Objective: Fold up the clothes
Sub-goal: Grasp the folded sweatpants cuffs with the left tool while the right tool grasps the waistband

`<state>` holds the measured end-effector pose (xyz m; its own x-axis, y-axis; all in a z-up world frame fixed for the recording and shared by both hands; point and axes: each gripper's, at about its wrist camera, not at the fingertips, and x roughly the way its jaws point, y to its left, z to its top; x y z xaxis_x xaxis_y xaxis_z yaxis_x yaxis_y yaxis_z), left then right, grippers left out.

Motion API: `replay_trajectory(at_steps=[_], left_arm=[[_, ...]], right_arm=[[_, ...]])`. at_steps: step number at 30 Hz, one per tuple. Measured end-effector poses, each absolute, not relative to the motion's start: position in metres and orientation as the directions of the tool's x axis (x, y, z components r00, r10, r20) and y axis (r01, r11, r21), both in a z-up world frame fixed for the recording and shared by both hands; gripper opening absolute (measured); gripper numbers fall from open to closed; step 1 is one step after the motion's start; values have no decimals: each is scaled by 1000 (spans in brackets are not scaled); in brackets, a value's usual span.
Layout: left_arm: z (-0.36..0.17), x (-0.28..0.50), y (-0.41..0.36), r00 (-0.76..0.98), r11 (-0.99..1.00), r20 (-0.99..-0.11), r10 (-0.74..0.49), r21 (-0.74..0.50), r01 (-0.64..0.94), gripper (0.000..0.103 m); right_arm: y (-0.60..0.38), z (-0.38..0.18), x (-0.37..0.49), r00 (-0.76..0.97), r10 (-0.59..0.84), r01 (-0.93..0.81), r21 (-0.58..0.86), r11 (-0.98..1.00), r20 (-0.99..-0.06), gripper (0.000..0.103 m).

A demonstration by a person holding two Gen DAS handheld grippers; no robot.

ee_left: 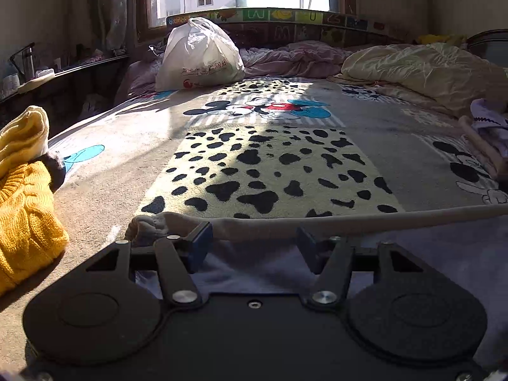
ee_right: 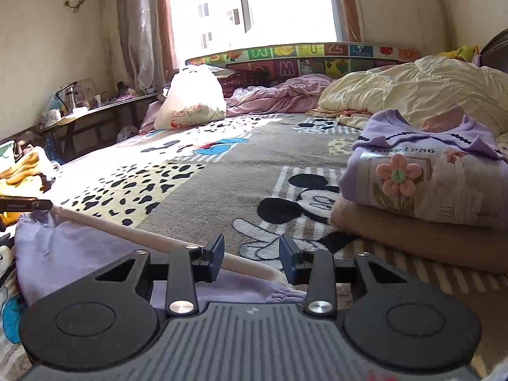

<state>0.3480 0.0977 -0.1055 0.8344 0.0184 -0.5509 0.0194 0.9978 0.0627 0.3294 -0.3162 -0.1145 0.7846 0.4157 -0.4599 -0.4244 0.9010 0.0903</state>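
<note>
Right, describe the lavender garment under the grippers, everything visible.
The lavender garment is soft, fleecy-looking fabric lying flat on the Mickey blanket. A beige ribbed band runs along its far edge, ending in a bunched corner on the left. Both the left gripper and right gripper sit open over that band, one near each end.
</note>
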Motion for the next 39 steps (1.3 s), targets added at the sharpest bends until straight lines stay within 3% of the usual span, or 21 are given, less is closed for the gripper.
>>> replay_trajectory(at_steps=[2,4,7,10,12,14,17,22,25,29,33,35,39], left_arm=[[-123,355,90,785,994,-619,35,101,35,60],[-126,355,94,787,997,-616,29,70,18,67],[-121,353,104,781,1000,-625,7,8,-3,67],[-102,331,123,824,992,-563,61,-54,-111,65],[-85,311,151,847,961,-521,104,-167,-221,65],[-72,290,178,860,903,-489,147,-288,-318,64],[-76,254,217,859,756,-489,152,-502,-420,64],[-120,235,245,860,480,-507,-54,-769,-423,64],[-129,236,251,868,411,-489,-90,-812,-415,64],[-134,245,256,871,405,-478,-115,-823,-398,64],[-139,254,260,872,406,-468,-141,-831,-381,63],[-141,259,263,873,407,-464,-153,-834,-372,58],[-146,268,267,873,408,-454,-179,-842,-354,35]], right_arm=[[-299,-139,327,725,345,-433,-5,901,-596,41],[-310,-151,323,723,371,-428,43,903,-583,41],[-312,-148,323,720,368,-418,56,907,-589,40],[-306,-147,317,739,342,-413,10,911,-581,40],[-309,-141,307,774,343,-384,35,923,-532,41],[-325,-135,304,798,359,-319,165,933,-484,43],[-341,-126,294,851,294,-195,259,946,-434,46],[-358,-141,265,857,242,-29,426,904,-456,60],[-369,-155,254,851,264,34,550,835,-455,66],[-373,-169,264,858,261,69,602,795,-443,69],[-365,-170,272,857,246,58,560,827,-452,71],[-361,-170,277,857,239,51,537,842,-456,71],[-364,-172,281,858,244,50,546,836,-452,71]])
